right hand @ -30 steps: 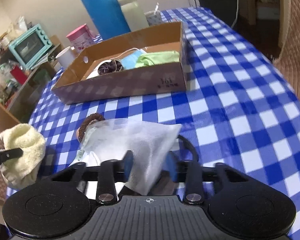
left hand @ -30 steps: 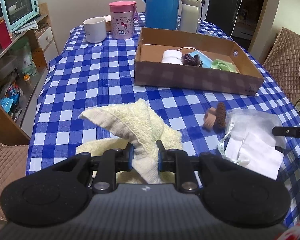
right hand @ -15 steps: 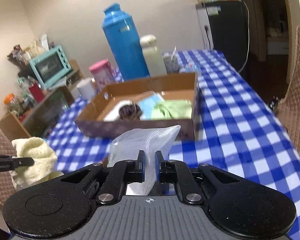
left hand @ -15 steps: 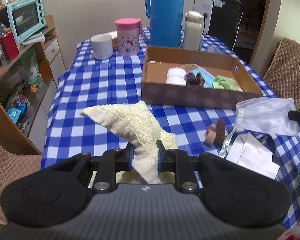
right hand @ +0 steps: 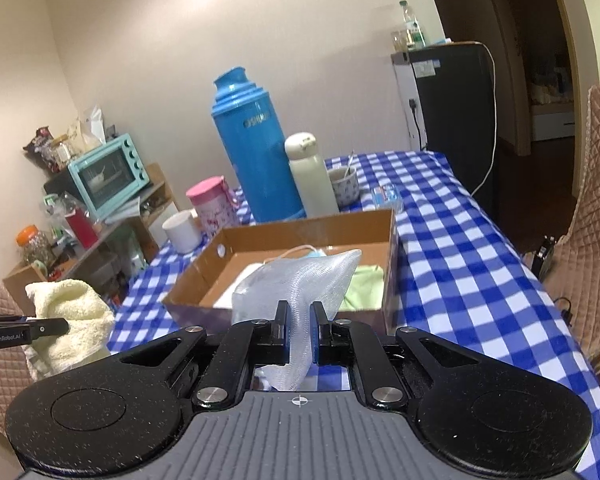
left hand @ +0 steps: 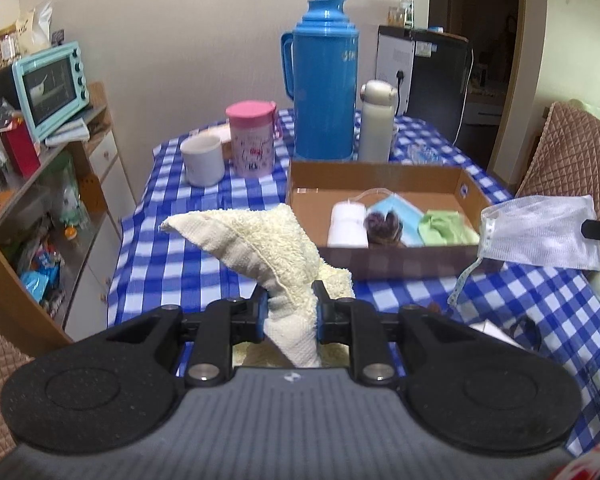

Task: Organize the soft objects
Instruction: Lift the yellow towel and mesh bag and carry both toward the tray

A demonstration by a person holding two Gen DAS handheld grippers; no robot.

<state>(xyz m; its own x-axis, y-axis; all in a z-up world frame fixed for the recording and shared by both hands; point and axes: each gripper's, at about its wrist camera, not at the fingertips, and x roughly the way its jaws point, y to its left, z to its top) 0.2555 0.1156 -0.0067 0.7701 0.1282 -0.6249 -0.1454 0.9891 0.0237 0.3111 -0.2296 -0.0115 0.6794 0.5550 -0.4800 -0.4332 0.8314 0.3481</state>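
1. Yellow terry towel [left hand: 268,248] is hanging pinched in the left gripper [left hand: 290,316], its long fold running up and away to the left, one corner pointing left above the desk [left hand: 172,264].
2. White mesh bag [right hand: 300,284] is being clamped by the right gripper [right hand: 300,334], whose fingers have just been closing on it; its length is stretching forward toward the cardboard box [right hand: 204,280].
3. Both are hovering just short of the box.
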